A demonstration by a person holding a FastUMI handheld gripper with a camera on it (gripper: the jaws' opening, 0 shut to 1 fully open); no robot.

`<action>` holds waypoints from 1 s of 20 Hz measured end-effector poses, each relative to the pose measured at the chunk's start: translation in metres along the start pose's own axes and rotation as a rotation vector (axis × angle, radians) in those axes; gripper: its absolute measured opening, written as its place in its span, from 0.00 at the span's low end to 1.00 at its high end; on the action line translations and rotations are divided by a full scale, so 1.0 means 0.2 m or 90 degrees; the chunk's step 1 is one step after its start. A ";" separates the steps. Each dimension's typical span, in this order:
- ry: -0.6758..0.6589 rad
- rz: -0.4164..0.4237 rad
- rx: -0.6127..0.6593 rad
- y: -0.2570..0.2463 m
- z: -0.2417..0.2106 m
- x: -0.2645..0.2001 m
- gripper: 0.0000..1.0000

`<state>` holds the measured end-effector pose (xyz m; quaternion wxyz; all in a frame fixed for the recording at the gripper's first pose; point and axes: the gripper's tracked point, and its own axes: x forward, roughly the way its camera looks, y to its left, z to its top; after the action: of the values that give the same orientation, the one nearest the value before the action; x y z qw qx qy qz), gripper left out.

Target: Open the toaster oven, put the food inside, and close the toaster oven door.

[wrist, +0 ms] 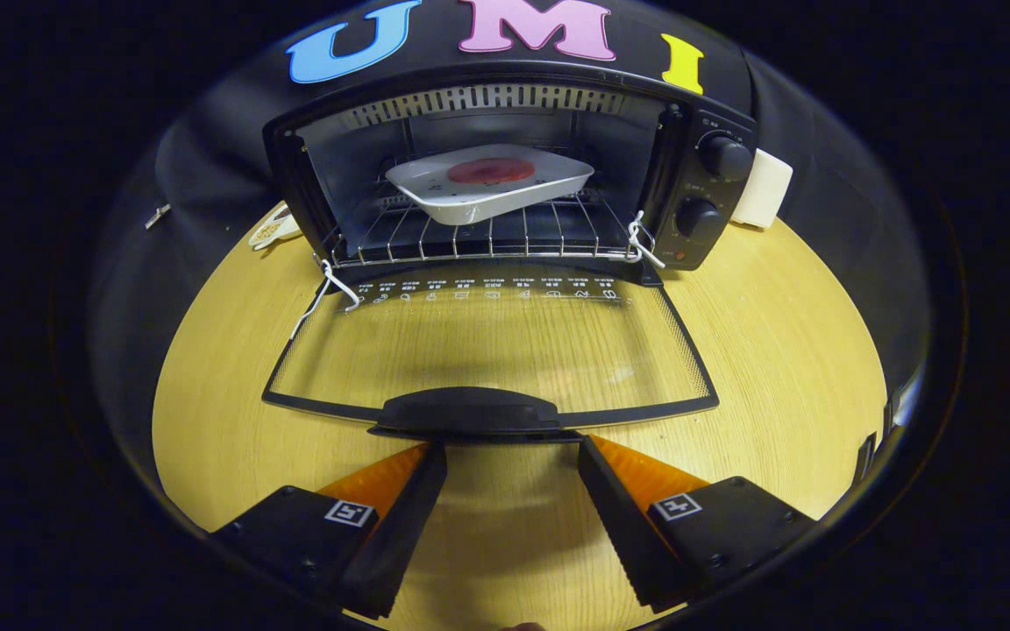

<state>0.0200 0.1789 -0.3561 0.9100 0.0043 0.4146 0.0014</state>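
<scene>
From my remote seat, the wooden counter (777, 350) took up most of the middle and lower frame, round-edged and pale. On its far side, in the upper centre, stood the toaster oven (689, 114), a dark box with its cavity facing me. Its glass door (487, 342) was swung fully down and lay flat over the counter in the centre of the frame, the wood grain showing through the pane. The door's dark handle (465, 410) sat at the near edge, just ahead of my claw (512, 457).

I had the claw spread wide open at the bottom centre, holding nothing. Its two fingertips (430, 460) reached up to the underside of the handle, one at each end; I could not tell whether they touched it.

Inside the oven, on the wire rack (470, 241), rested a white tray (487, 197) set at an angle, with the food (490, 170), a flat reddish round, lying in its middle.

Right of the oven, in the upper right, a cream-coloured object (766, 188) peeked out from behind the control panel. That panel carried two dark knobs, upper (726, 158) and lower (700, 217). At the upper left, beside the oven's corner, a small dish (273, 230) sat on the counter. White cords hung at the left hinge (330, 285) and the right hinge (641, 241).
</scene>
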 end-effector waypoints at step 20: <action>-0.293 0.072 0.071 -0.09 1.10 -0.60 0.99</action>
<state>0.1071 0.1596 -0.1214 0.9773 0.0777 0.1951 0.0282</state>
